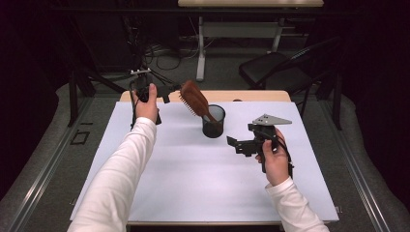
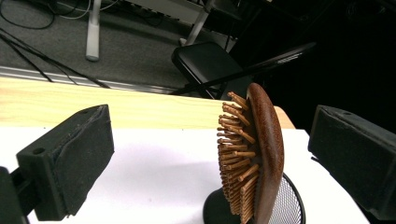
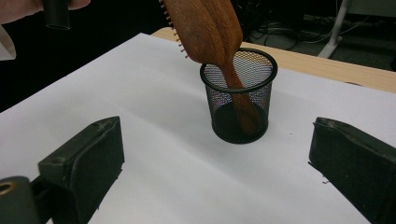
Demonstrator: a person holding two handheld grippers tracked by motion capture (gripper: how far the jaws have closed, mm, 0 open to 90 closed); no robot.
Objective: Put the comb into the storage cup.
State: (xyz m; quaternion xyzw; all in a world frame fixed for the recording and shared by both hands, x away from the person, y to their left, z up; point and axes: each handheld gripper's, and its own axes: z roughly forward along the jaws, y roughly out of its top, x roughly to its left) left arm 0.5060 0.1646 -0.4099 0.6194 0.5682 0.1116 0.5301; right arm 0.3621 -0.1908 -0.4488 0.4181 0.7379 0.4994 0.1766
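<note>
My brush stands handle-down in the cup, its handle half hidden by mesh; both my left tongs and right tongs gape empty.

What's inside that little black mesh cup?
The mesh cup holds the handle end of a wooden hairbrush, whose bristled head leans out over the rim. The mesh darkens the cup's bottom, so anything else there stays hidden.

Left hand-held gripper raised, jaws spread; right hand-held gripper lower, jaws also spread.
</note>
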